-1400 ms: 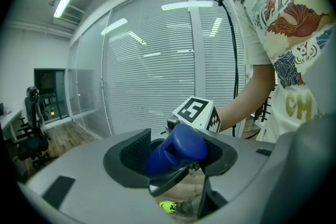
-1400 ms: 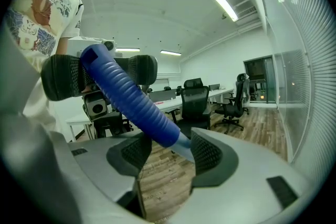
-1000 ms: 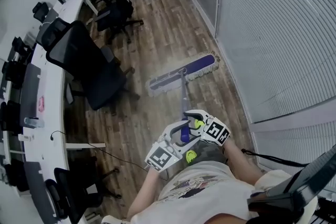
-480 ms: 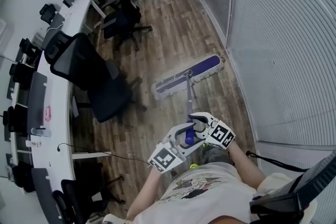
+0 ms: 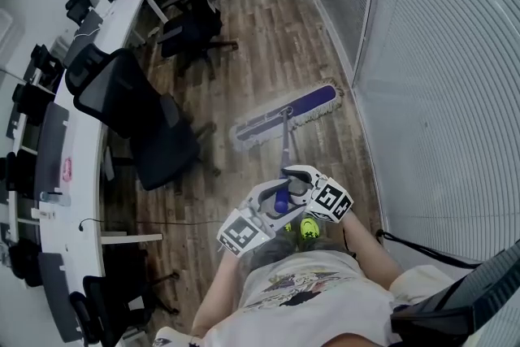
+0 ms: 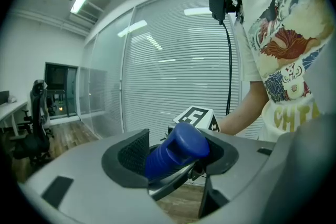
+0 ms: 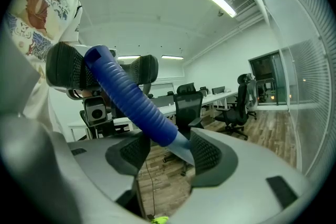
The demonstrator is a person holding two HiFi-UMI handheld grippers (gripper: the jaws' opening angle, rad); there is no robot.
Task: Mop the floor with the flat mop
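Note:
The flat mop's blue pad with a white fringe (image 5: 286, 116) lies on the wooden floor ahead of me, close to the glass wall. Its shaft runs back to a blue ribbed grip (image 5: 280, 201). My left gripper (image 5: 275, 197) is shut on the top end of that grip (image 6: 176, 153); in the left gripper view the left gripper (image 6: 173, 159) has the blue end wedged between its pads. Lower on the handle, my right gripper (image 5: 292, 179) is shut where the blue grip (image 7: 137, 102) meets the shaft, which crosses the right gripper (image 7: 168, 153) at a slant.
A black office chair (image 5: 150, 122) stands left of the mop and another (image 5: 191, 32) farther up. A long white desk (image 5: 85, 85) with monitors lines the left side. The glass wall with blinds (image 5: 439, 61) closes off the right. A thin cable (image 5: 154, 223) lies on the floor.
Mop, grippers and person have travelled together along the floor beside the glass wall. The pad keeps about the same slant. Both grips on the handle look unchanged.

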